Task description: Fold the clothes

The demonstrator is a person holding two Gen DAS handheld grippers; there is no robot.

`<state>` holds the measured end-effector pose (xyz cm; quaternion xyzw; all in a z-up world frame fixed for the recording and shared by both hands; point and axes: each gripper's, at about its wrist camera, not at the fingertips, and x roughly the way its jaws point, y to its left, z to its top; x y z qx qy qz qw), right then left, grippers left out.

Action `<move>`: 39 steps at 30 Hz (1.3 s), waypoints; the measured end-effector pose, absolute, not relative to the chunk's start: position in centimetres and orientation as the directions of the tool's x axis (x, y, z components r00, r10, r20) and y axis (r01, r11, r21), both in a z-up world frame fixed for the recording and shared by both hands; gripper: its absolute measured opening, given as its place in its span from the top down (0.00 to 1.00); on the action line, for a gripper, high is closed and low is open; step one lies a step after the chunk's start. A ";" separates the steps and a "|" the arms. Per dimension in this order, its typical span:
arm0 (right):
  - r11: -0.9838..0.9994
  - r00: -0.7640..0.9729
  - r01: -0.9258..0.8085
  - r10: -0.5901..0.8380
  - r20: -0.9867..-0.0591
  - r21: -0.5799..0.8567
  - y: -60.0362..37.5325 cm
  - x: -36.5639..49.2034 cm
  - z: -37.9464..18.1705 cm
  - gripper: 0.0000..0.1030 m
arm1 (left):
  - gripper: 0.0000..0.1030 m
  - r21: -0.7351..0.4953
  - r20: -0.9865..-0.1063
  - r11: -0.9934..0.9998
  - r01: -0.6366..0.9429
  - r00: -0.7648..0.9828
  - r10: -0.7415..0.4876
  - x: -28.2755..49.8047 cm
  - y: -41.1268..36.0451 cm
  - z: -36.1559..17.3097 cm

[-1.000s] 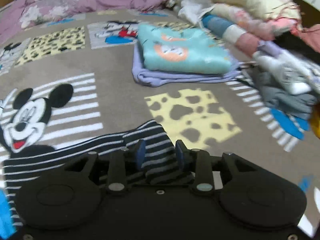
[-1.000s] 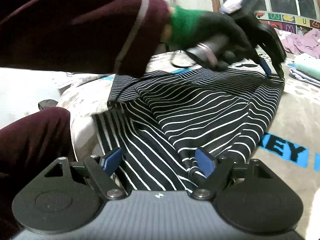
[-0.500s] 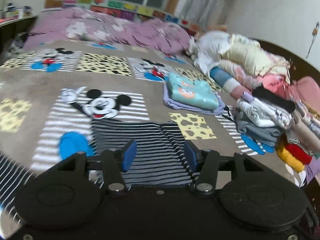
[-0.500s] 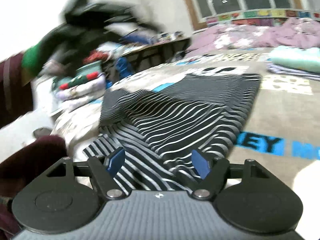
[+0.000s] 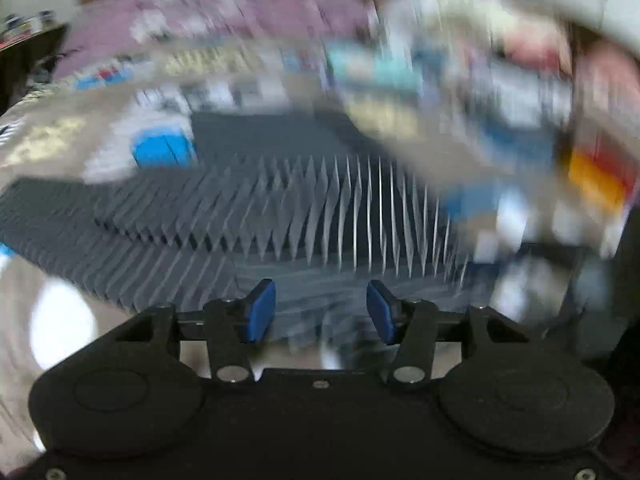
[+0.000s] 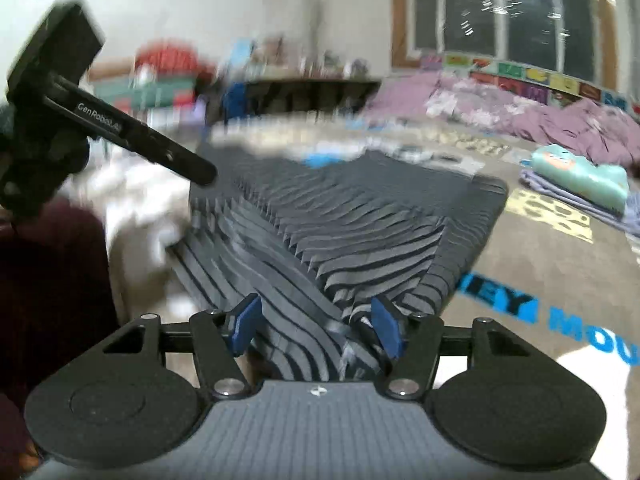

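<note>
A black-and-white striped garment (image 5: 280, 208) lies spread on the bed, folded over on itself with its far edge straight (image 6: 360, 232). My left gripper (image 5: 321, 311) hovers open over the garment's near part, and the picture is smeared by motion. No cloth is pinched between its blue pads. My right gripper (image 6: 314, 330) sits low at the garment's near end. Its jaws are closing with striped cloth between them, and a bunched fold lies against the right pad. In the right wrist view the left tool's black finger (image 6: 168, 154) reaches in from the upper left.
A folded teal garment on a lilac one (image 6: 580, 176) rests at the right of the cartoon-print bedspread (image 6: 540, 280). A purple quilt (image 6: 520, 108) lies at the back. A blurred heap of clothes (image 5: 520, 80) fills the right side. A maroon sleeve (image 6: 48, 280) is at the left.
The left view has swept fast back along the striped garment and its jaws have widened. The right jaws have narrowed. The arm that crossed the right view has drawn off to the upper left.
</note>
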<state>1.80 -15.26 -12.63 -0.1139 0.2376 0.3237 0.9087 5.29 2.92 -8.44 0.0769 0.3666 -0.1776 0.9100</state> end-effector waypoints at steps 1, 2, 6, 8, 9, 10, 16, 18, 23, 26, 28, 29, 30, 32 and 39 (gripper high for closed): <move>0.766 0.691 -0.638 0.520 -0.502 -0.084 -15.0 1.4 -12.5 0.39 | 0.52 0.072 -0.717 0.915 0.398 0.658 -0.230 4.8 1.9 -9.6; 0.767 0.701 -0.634 0.515 -0.494 -0.100 -14.9 1.1 -12.2 0.39 | 0.53 0.082 -0.714 0.908 0.411 0.659 -0.234 4.4 1.6 -9.7; 0.770 0.734 -0.624 0.519 -0.438 -0.132 -15.0 0.1 -11.3 0.40 | 0.53 0.110 -0.622 0.910 0.399 0.742 -0.250 2.9 1.3 -8.1; 0.764 0.740 -0.630 0.537 -0.404 -0.139 -15.1 -0.2 -10.9 0.40 | 0.53 0.112 -0.601 0.923 0.369 0.764 -0.233 3.1 1.4 -8.1; 0.752 0.733 -0.644 0.554 -0.394 -0.140 -15.0 -0.3 -10.8 0.40 | 0.53 0.109 -0.607 0.927 0.358 0.763 -0.223 3.4 1.5 -8.5; 0.738 0.721 -0.658 0.563 -0.402 -0.147 -14.7 -0.4 -10.9 0.40 | 0.53 0.100 -0.661 0.923 0.372 0.718 -0.218 4.0 1.4 -9.6; 0.646 0.623 -0.737 0.535 -0.571 -0.198 -12.4 -0.4 -12.6 0.42 | 0.52 0.108 -0.707 0.905 0.411 0.672 -0.220 3.7 1.5 -9.6; 0.643 0.624 -0.742 0.558 -0.547 -0.190 -12.8 -0.9 -12.0 0.43 | 0.52 0.086 -0.698 0.905 0.417 0.673 -0.244 3.0 2.0 -8.7; 0.666 0.637 -0.733 0.598 -0.487 -0.142 -13.9 -0.6 -11.2 0.43 | 0.50 0.054 -0.664 0.945 0.324 0.718 -0.208 2.9 4.9 -6.4; 0.718 0.683 -0.686 0.579 -0.445 -0.117 -15.0 0.1 -10.5 0.43 | 0.51 0.160 -0.644 0.943 0.293 0.754 -0.125 4.1 5.7 -5.6; 0.751 0.704 -0.655 0.567 -0.428 -0.083 -15.9 0.8 -10.4 0.42 | 0.51 0.270 -0.618 0.918 0.292 0.783 -0.067 4.9 5.9 -5.4; 0.762 0.710 -0.644 0.562 -0.425 -0.068 -16.3 1.2 -10.4 0.42 | 0.51 0.313 -0.609 0.903 0.295 0.792 -0.047 5.4 6.0 -5.5; 0.770 0.713 -0.636 0.559 -0.423 -0.056 -16.5 1.6 -10.5 0.41 | 0.51 0.357 -0.599 0.886 0.298 0.800 -0.027 6.0 6.1 -5.8; 0.781 0.718 -0.623 0.552 -0.423 -0.039 -16.9 2.2 -10.7 0.41 | 0.51 0.436 -0.582 0.846 0.308 0.813 0.003 7.4 6.3 -6.5; 0.747 0.633 -0.665 0.558 -0.536 -0.007 -16.1 3.8 -13.0 0.33 | 0.52 0.658 -0.546 0.653 0.375 0.835 0.071 10.4 6.8 -10.1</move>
